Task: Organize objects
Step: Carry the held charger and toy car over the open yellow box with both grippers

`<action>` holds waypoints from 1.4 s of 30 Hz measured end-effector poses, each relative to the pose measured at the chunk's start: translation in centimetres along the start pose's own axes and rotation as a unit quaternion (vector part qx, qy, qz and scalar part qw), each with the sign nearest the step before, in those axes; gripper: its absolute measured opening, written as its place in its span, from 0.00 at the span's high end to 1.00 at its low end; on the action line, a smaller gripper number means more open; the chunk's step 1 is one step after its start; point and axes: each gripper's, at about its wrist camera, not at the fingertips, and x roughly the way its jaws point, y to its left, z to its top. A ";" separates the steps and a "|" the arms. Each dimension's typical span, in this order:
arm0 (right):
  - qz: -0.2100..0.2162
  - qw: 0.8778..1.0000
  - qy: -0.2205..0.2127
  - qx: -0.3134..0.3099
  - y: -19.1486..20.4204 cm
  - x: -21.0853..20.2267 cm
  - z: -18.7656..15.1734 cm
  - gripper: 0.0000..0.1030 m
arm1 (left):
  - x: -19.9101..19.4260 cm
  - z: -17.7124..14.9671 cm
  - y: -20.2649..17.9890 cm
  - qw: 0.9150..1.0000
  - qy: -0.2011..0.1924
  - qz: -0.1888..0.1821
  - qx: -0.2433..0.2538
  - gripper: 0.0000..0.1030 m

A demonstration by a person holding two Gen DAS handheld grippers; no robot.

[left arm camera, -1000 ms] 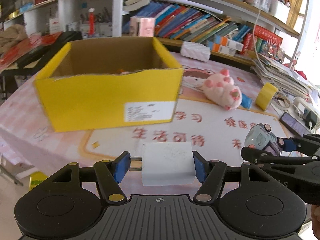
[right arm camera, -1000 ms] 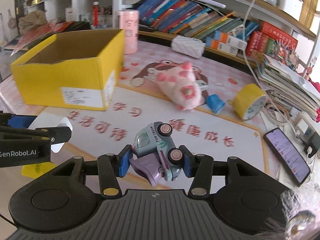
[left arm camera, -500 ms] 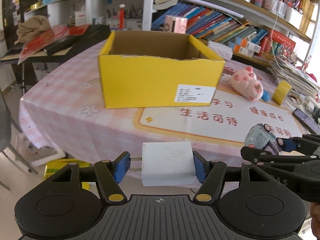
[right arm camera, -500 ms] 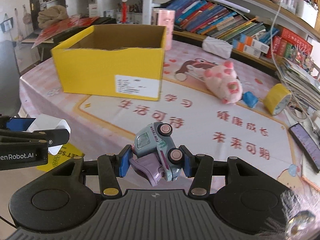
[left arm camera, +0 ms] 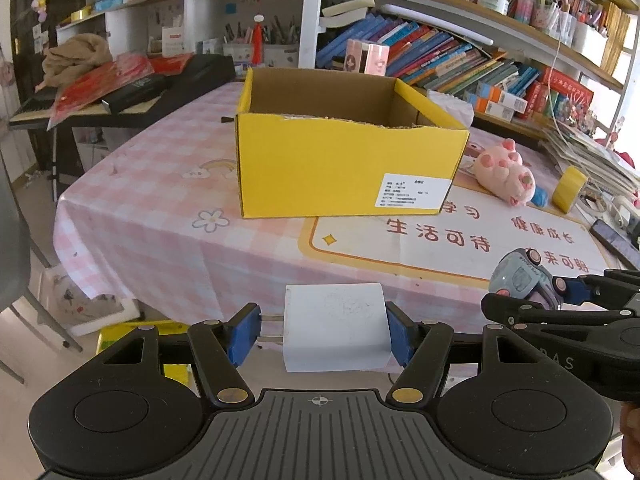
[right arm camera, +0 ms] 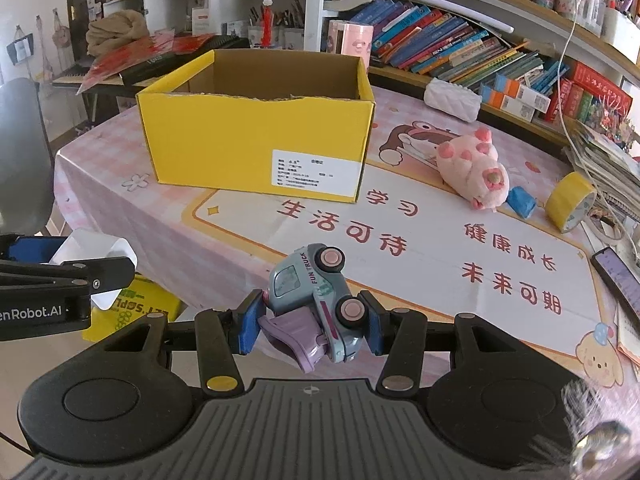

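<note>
1. Left tongs [left arm camera: 322,330]: blue pads clamped on a white square plastic plug adapter [left arm camera: 335,327], metal prongs pointing to 9 o'clock against the left pad; held off the near edge of the bench [left arm camera: 160,200], above the floor.
2. Right tongs [right arm camera: 314,322]: closed on a small grey-blue toy truck with pink wheels and a purple scoop [right arm camera: 316,304], tilted nose up toward 11 o'clock; held over the near rim of the bench.
3. From the left wrist view, right tongs and truck at 3 o'clock; from the right wrist view, left tongs and adapter at 9 o'clock.
4. Open yellow cardboard box with a white label [left arm camera: 348,160] upright on the pink checked cloth, at 12 o'clock from the left tongs and 11 o'clock from the right; well apart from both. Contents not visible.
5. Pink plush pig [right arm camera: 472,170] lying on the printed mat at 1 o'clock of the right view, a small blue block [right arm camera: 520,200] just beside it.
6. Yellow tape roll [right arm camera: 570,200] on edge near the block, toward 2 o'clock.
7. Dark phone [right arm camera: 616,280] flat at 3 o'clock, by the bench's right edge.
8. Shelves of books [left arm camera: 440,60] behind the bench.
</note>
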 end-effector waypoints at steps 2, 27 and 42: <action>-0.001 1.000 -0.001 0.001 0.2 0.0 0.1 0.54 | -0.1 0.0 0.2 1.000 -0.001 -0.001 0.001 0.36; -0.018 0.997 -0.069 0.016 0.6 0.7 5.5 0.54 | 0.1 5.8 1.3 0.996 -0.086 0.021 0.006 0.36; 0.014 0.991 -0.136 0.017 -2.2 6.1 16.6 0.54 | 6.5 14.2 -0.1 0.992 -0.116 0.054 0.012 0.36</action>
